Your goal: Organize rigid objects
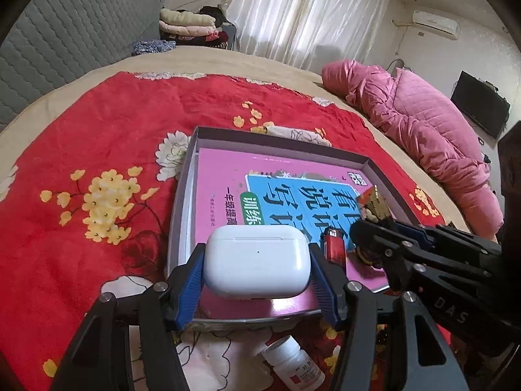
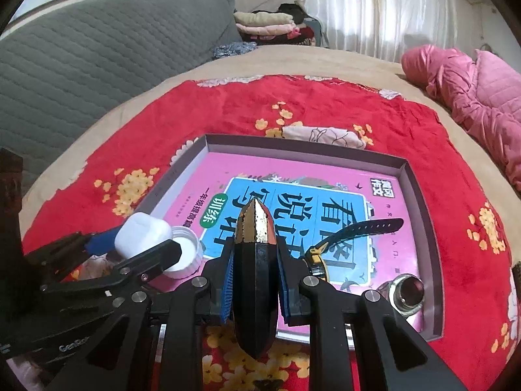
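A shallow box (image 1: 181, 195) with a pink book (image 1: 221, 176) lying in it rests on the red flowered bedspread. My left gripper (image 1: 255, 260) is shut on a white earbud case (image 1: 257, 260), held over the box's near edge. My right gripper (image 2: 255, 254) is shut on a black and gold faceted object (image 2: 255, 280) over the book (image 2: 202, 176). In the left wrist view the right gripper (image 1: 368, 228) reaches in from the right. A red lighter (image 1: 333, 244), a black watch (image 2: 325, 251) and a metal ring piece (image 2: 407, 293) lie in the box (image 2: 420, 202).
A white pill bottle (image 1: 293, 365) lies on the bedspread just outside the box's near edge; its white ribbed cap (image 2: 185, 254) shows beside the left gripper (image 2: 140, 241). A pink quilted jacket (image 1: 423, 130) lies at the bed's right side. A grey padded headboard (image 2: 97, 49) stands at the back left.
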`<state>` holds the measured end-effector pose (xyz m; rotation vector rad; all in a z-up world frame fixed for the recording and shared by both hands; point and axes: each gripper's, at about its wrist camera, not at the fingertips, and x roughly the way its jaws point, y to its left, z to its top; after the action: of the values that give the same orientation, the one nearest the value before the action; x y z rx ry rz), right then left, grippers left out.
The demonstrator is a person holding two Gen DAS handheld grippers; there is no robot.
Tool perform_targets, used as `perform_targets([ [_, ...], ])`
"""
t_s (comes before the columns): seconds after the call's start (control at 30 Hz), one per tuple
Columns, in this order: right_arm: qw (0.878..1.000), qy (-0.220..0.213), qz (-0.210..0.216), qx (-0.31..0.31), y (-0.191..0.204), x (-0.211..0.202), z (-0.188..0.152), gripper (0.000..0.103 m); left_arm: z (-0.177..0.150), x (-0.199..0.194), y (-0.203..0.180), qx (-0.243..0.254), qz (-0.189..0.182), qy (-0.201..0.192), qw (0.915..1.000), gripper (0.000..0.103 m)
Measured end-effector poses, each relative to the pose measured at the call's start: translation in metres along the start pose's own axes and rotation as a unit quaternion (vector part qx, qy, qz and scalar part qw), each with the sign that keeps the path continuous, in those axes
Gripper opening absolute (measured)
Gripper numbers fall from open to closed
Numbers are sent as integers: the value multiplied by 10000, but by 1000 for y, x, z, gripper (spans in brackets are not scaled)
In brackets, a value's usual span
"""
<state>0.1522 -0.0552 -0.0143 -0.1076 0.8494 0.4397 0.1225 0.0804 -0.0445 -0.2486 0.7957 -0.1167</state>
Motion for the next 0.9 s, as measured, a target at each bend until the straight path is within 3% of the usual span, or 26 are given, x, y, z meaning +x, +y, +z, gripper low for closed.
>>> perform_targets([
  [0.9, 9991, 369, 132, -179, -5, 31, -5, 23, -6, 8, -7, 293, 78, 233, 9993, 60],
])
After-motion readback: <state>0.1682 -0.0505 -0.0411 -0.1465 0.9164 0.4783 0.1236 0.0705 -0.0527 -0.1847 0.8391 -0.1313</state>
